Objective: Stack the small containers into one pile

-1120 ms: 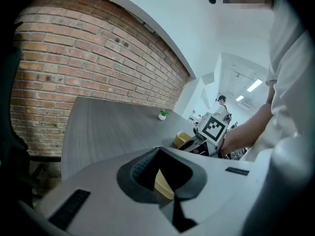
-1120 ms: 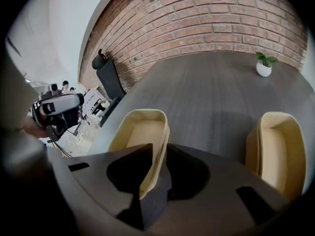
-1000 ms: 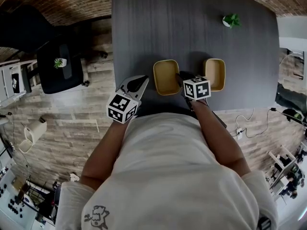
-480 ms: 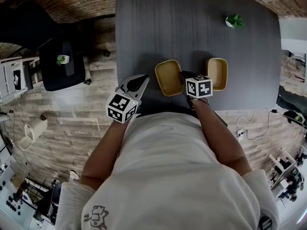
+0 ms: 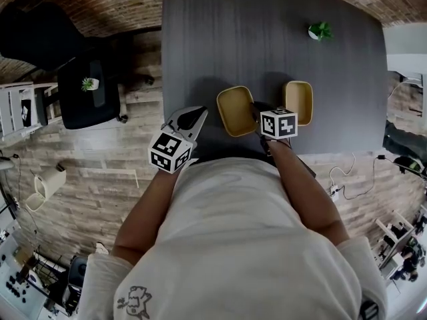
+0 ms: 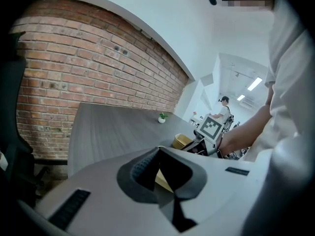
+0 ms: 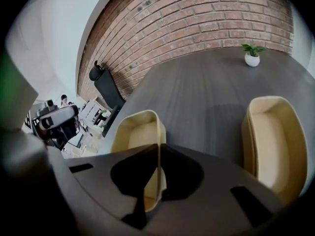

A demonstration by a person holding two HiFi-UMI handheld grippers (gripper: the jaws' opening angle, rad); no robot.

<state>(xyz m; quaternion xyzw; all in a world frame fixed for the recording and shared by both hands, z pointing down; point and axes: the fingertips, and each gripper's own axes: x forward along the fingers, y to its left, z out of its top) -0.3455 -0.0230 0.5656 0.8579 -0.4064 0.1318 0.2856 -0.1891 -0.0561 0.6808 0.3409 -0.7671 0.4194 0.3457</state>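
Note:
Two tan containers sit near the front edge of the dark table. The left container is slightly turned, and my right gripper is shut on its right wall, a jaw on each side of the rim. The right container stands apart, untouched, and its rim shows a double edge. My left gripper hovers at the table's front left corner, shut and holding nothing. From the left gripper view I glimpse a tan container beyond the jaws.
A small potted plant stands at the table's far right. To the left on the wood floor are a black chair and a low black stand. Cables lie on the floor at the right.
The left container has turned a little and shifted slightly right with the right gripper at its rim. The left gripper has stayed in place.

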